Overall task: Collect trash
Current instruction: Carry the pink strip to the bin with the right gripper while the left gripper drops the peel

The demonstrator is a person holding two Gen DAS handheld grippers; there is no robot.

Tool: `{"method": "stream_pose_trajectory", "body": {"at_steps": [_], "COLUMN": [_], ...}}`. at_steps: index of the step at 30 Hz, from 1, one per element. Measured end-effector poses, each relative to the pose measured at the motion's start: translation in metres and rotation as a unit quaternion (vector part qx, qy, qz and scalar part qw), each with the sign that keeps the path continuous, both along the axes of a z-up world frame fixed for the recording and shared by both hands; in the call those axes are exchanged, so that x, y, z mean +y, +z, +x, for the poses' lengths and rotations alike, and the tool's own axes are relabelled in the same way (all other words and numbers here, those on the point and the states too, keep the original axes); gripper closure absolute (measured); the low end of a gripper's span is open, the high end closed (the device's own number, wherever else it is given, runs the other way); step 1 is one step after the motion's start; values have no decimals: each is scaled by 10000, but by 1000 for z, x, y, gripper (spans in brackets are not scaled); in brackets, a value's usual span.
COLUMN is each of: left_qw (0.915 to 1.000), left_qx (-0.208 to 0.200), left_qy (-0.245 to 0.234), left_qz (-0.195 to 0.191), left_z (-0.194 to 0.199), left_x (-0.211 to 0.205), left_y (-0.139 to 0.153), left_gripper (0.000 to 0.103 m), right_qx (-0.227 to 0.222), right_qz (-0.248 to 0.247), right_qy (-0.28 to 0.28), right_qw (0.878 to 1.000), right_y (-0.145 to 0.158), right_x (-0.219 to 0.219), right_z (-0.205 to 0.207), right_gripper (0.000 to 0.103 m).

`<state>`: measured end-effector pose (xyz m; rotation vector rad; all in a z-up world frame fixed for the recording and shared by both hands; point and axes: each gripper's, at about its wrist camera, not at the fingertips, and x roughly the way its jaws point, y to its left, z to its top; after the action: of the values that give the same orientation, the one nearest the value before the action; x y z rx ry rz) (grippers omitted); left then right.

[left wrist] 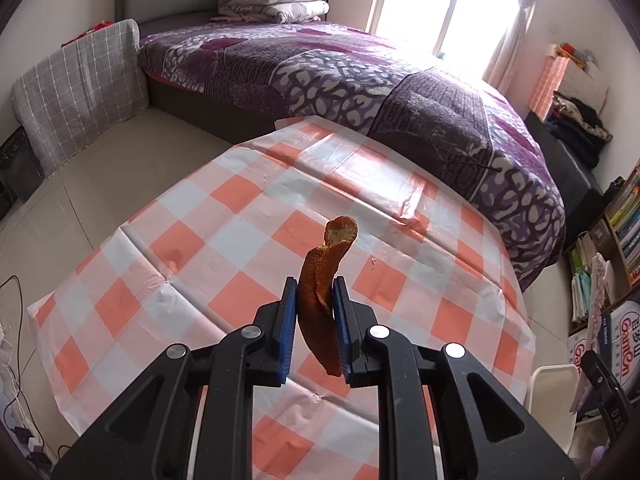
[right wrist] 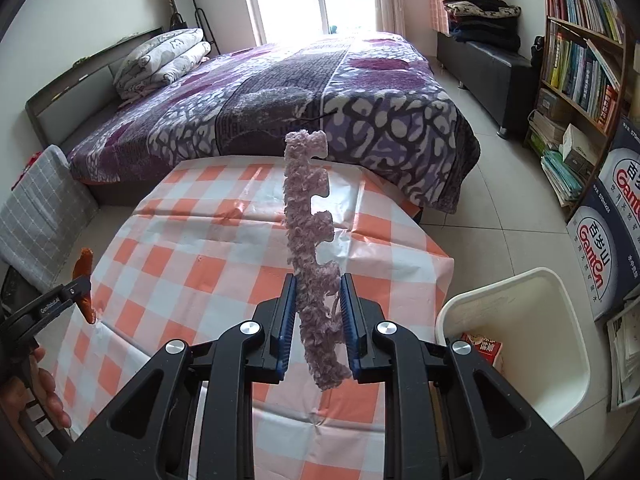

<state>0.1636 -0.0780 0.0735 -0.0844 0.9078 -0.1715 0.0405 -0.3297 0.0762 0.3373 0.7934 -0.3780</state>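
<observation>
My left gripper is shut on a curled strip of orange peel, held upright above the table with the orange-and-white checked cloth. My right gripper is shut on a long fuzzy lilac strip with notches along one edge, standing up between the blue pads. In the right wrist view the left gripper shows at the left edge with the orange peel in it, and a person's hand is behind it. A white trash bin stands on the floor to the right of the table, with a red carton inside.
A bed with a purple patterned cover lies beyond the table's far edge. A bookshelf and printed cardboard boxes line the right wall behind the bin. The bin's rim shows at the lower right of the left wrist view. A grey checked cushion leans at the left.
</observation>
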Motion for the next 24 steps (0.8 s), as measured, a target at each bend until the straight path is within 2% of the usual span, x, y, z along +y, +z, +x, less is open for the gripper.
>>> {"method": "stream_pose_trajectory", "body": {"at_steps": [4,10,24], "left_qw": [9999,9995,9971], "left_qx": [-56,-50,-147], "left_qy": [-124,-316,-745], "left_qz": [-25,-39,-84], "left_z": [-10,-20,-43], "left_x": [-12,-33,-80], "left_y": [5,7,18], "left_gripper": [85,85,85], "right_qx": [10,-9,-121], "right_qz": [92,-45,-136], "right_qy": [-236,-560,-990], "right_qw": [9997,9984,9949], "right_y": [-7,-14,-10], "right_x": [-14,-33,-65], "right_z": [-13,-28,-54], "right_gripper": [82,82,82]}}
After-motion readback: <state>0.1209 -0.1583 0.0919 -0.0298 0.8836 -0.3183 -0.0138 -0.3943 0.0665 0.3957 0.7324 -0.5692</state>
